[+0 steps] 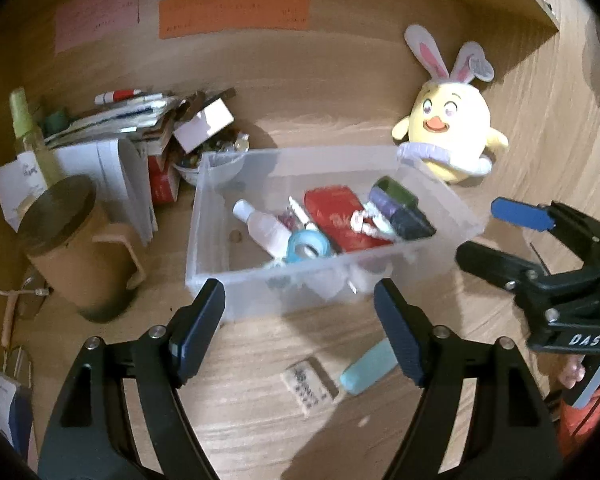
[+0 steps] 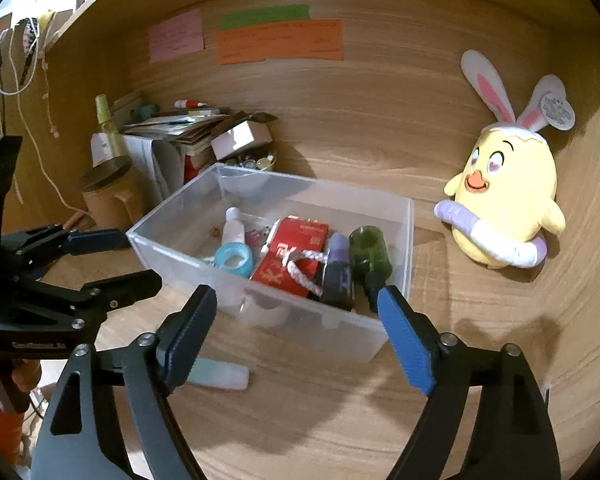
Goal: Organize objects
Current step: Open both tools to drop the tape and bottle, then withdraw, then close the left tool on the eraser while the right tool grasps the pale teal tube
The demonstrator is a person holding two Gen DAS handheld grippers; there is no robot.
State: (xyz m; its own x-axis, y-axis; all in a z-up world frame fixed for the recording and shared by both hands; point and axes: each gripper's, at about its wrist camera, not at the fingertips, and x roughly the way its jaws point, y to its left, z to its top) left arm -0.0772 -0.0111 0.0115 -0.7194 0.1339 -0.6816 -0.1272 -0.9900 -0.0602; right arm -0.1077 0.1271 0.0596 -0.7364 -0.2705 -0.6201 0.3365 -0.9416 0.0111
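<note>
Both hand-held grippers, left [image 1: 300, 312] and right [image 2: 300, 316], hang released and empty just before the clear plastic bin [image 1: 260, 288] of small items on the tabletop [image 2: 340, 420].

The clear rectangular plastic bin [image 2: 396, 240] is sitting on the wooden desk surface [image 2: 440, 380], serving as the landmark here. Inside it, a red flat packet [image 2: 300, 244] is lying near the middle, with a white twisted cord [image 2: 304, 264] resting across it, a light blue tape ring [image 2: 234, 259] and a small white bottle [image 2: 235, 229] lying left of it, and a dark purple-capped bottle [image 2: 338, 276] and a dark green bottle [image 2: 370, 254] lying right of it. The right gripper [image 2: 300, 332] is hanging just in front of the bin, jaws standing wide with nothing between them. The left gripper [image 2: 112, 258] is showing left of the bin, also spread. A pale teal tube [image 2: 224, 376] is lying in front of the bin. A yellow plush chick with bunny ears [image 2: 508, 200] is standing right of the bin.
</note>
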